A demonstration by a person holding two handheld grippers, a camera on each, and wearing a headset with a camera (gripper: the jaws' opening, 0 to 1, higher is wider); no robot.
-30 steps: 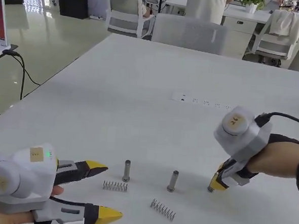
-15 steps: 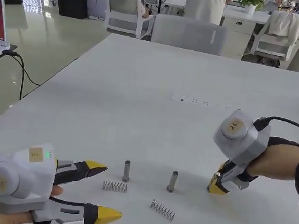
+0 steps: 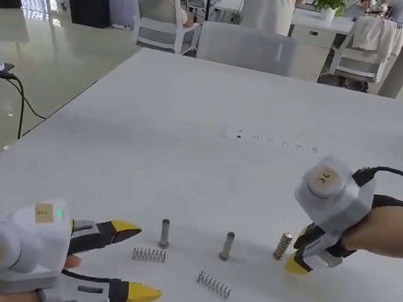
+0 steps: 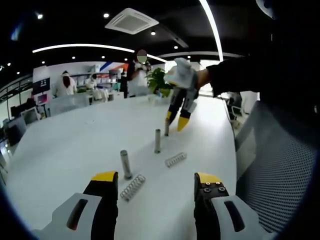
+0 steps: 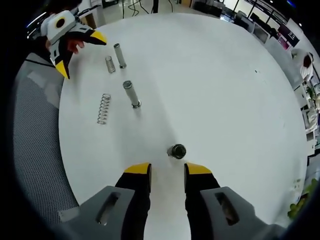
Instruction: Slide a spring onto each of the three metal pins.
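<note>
**One pin sleeved, two springs loose on the table**

At the near left of the head view, the left claw [image 3: 134, 260] hung low over the white table [image 3: 189, 123]. Its yellow-tipped jaws were spread wide, with nothing between them. Just past its upper tip the left pin [image 3: 164, 233] stood upright and bare. The first spring [image 3: 148, 254] lay flat on its side just beside the foot of that pin, on the person's side. In the left gripper view this spring sat just ahead of the jaws, near one tip.

Further right the middle pin [image 3: 228, 246] also stood upright and bare. The second spring [image 3: 214, 284] lay on the table nearer the person and a little to its left, apart from it. Well beyond these, up the table, a socket strip [image 3: 270, 139] sat flush in the surface.

Next came the right pin [image 3: 286, 236], upright, with the third spring [image 3: 281, 249] coiled around its shaft. The right claw [image 3: 295, 261] pointed down at the table just beside this pin, on its right, held in a hand with a cable trailing from the housing. The right gripper view looked almost straight down: the jaws were parted by a narrow gap and empty. The sleeved pin's top stood just ahead of the tips — not between them.
</note>
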